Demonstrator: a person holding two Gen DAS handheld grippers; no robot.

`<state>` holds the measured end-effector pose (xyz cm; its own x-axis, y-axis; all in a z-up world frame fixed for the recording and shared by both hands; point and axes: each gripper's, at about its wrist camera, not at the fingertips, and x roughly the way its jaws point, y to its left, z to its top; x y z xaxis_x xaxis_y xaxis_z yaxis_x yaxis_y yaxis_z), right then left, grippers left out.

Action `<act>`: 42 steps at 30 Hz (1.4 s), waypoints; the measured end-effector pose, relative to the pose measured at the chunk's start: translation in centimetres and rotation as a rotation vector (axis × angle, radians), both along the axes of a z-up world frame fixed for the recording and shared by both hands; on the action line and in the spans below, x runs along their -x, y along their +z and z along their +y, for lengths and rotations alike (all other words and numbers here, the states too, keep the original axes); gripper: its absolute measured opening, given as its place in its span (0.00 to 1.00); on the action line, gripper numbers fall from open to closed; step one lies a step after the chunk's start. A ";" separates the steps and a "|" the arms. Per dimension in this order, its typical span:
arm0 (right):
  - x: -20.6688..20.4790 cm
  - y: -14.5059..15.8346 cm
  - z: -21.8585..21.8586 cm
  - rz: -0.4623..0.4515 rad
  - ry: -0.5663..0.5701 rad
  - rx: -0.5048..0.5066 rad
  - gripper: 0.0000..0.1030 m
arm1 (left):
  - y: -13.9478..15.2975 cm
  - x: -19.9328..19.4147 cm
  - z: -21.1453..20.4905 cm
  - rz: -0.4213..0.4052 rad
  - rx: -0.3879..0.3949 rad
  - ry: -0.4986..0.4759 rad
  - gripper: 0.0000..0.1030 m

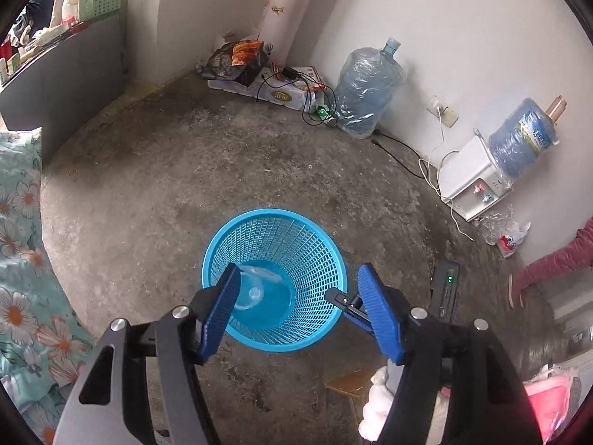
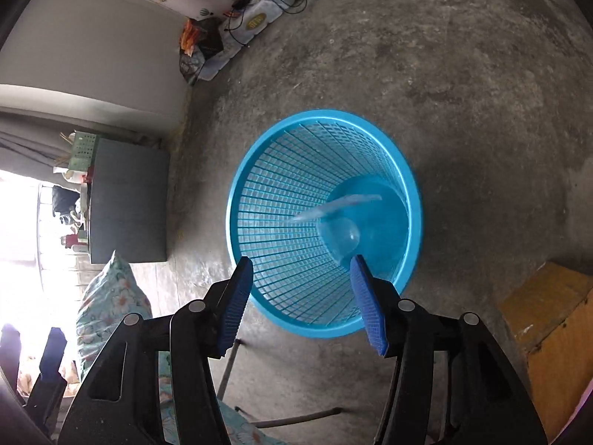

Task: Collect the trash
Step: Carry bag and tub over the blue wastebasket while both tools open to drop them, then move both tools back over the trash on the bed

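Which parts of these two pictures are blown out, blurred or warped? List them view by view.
Left wrist view: even, soft light; fisheye bends the wall and floor, dark corners; the clear plastic piece in the blue basket looks hazy. Right wrist view: the window at the left edge is blown out white; the clear plastic over the basket is smeared.

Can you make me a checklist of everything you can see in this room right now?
Surface: bare concrete floor, stained.
Job's things: blue basket upright; clear plastic trash inside.
Clutter: snack bag, two water jugs, plastic bag.
Grippers: left gripper open, empty; right gripper open, empty.
Cables: black cable, white cable by the wall.
Surroundings: floral bedding, water dispenser, wooden box.
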<state>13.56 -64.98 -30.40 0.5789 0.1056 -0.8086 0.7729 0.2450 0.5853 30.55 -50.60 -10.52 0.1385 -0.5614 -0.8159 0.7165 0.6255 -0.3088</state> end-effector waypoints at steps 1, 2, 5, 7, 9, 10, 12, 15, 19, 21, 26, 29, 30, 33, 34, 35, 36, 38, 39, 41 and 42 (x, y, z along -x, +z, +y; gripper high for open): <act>0.3 0.2 0.1 -0.001 0.000 0.005 0.51 | 0.6 0.1 0.3 -0.009 0.009 -0.010 0.62; 0.7 0.7 0.3 -0.002 0.001 0.013 0.51 | 1.3 0.2 1.0 -0.020 0.019 -0.015 0.62; 1.7 2.6 1.0 -0.014 0.026 0.057 0.51 | 4.7 1.1 3.7 -0.038 0.096 -0.040 0.62; 2.1 4.3 1.5 -0.030 0.063 0.109 0.51 | 7.7 1.9 6.2 -0.067 0.156 -0.054 0.62; 2.8 7.1 2.5 -0.069 0.111 0.158 0.51 | 11.2 2.8 9.4 -0.097 0.203 -0.077 0.62; 3.3 8.7 3.1 -0.095 0.133 0.181 0.51 | 12.9 3.4 11.5 -0.116 0.229 -0.074 0.62; 3.9 12.0 4.6 -0.164 0.188 0.216 0.51 | 16.2 4.5 16.2 -0.153 0.265 -0.056 0.62; 4.2 17.3 8.0 -0.263 0.317 0.271 0.53 | 19.9 6.6 24.5 -0.248 0.290 0.022 0.67; 3.9 22.7 13.8 -0.377 0.523 0.281 0.53 | 21.4 10.1 35.6 -0.320 0.282 0.175 0.73; 3.6 24.1 16.7 -0.425 0.612 0.245 0.54 | 21.1 11.9 40.6 -0.336 0.266 0.261 0.74; 2.2 24.5 23.3 -0.460 0.784 0.141 0.56 | 18.8 16.5 50.4 -0.359 0.247 0.451 0.75; 1.5 23.6 26.8 -0.421 0.830 0.114 0.56 | 16.8 19.0 53.6 -0.367 0.231 0.516 0.75; 1.3 23.0 27.6 -0.400 0.842 0.101 0.56 | 16.2 19.8 54.3 -0.372 0.226 0.535 0.75; 0.5 21.3 30.0 -0.338 0.862 0.057 0.56 | 14.2 21.3 56.4 -0.381 0.191 0.567 0.75; 0.3 21.0 30.9 -0.317 0.865 0.054 0.56 | 13.7 21.7 56.8 -0.394 0.175 0.575 0.75; 0.2 20.7 31.8 -0.299 0.864 0.048 0.56 | 13.3 22.1 57.1 -0.402 0.166 0.578 0.75; 0.1 20.3 32.1 -0.285 0.866 0.036 0.56 | 12.9 22.4 57.3 -0.405 0.159 0.581 0.75; -0.1 19.5 32.3 -0.258 0.864 0.006 0.56 | 12.0 22.7 58.2 -0.398 0.153 0.591 0.75; -0.4 19.2 32.4 -0.248 0.866 0.002 0.56 | 11.7 22.7 58.5 -0.392 0.153 0.593 0.75; -0.5 18.7 32.5 -0.228 0.862 0.002 0.56 | 11.2 22.4 59.2 -0.393 0.151 0.598 0.75; -0.7 18.6 33.1 -0.229 0.863 0.004 0.56 | 11.2 22.2 59.5 -0.394 0.157 0.601 0.75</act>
<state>14.27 -31.91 -11.76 0.4462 0.5771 -0.6840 0.1823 0.6897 0.7008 8.34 8.91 0.66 0.7254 -0.4023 -0.5585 0.3400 0.9150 -0.2174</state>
